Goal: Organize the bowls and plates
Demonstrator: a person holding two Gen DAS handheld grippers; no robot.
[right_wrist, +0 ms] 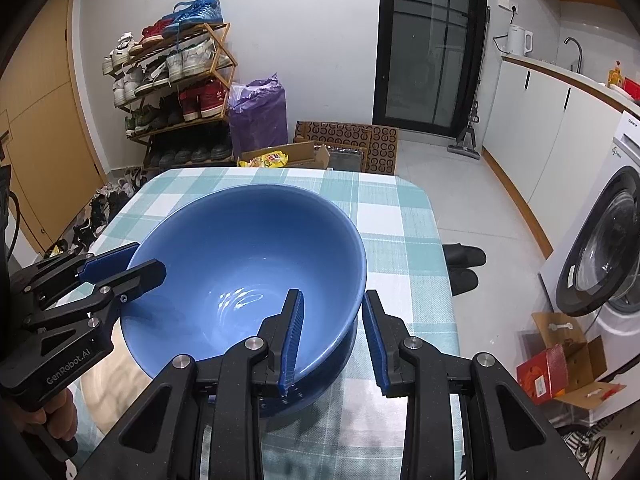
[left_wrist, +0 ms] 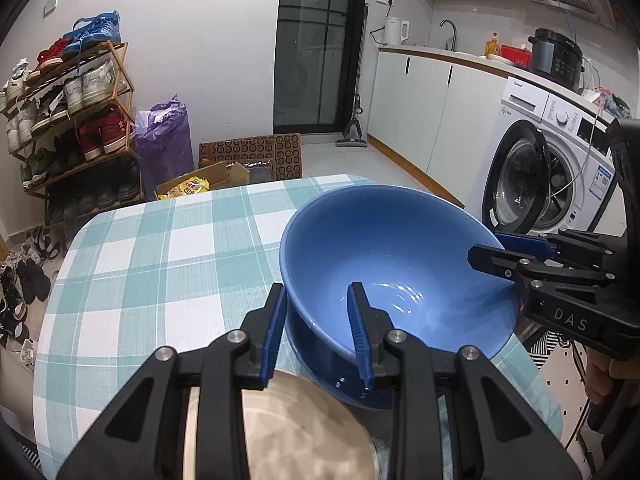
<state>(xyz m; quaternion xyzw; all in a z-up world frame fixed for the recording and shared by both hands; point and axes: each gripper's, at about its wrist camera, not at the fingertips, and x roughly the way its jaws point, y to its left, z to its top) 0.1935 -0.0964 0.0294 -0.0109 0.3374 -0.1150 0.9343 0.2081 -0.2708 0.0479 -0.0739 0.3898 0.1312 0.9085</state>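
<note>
Our left gripper [left_wrist: 320,312] straddles the near-left rim of the big glossy blue ceramic bowl [left_wrist: 392,248]: one blue-padded finger outside the wall, one inside, jaws narrowed to roughly wall thickness. We read that as clamped on the rim, though actual pad contact is hard to confirm.

Our right gripper [right_wrist: 332,320] does the same on the opposite rim [right_wrist: 360,264], inner finger in the bowl, outer finger just beside the outer wall. It sits slightly wider, with a sliver of gap on the outer pad, so that grip is probable, not certain.

The bowl lies dead ahead of both grippers and between them, tilted, its far rim higher than the near. It appears to sit in a second, darker blue bowl [left_wrist: 340,384], possibly nesting or lifting out; we can't tell which.

A beige round plate [left_wrist: 312,432] sits under the left gripper, near the bowls. Everything rests on the teal-and-white checked tablecloth [left_wrist: 160,264].

Neither hand is nearer; it's a symmetric two-handed hold.
</note>
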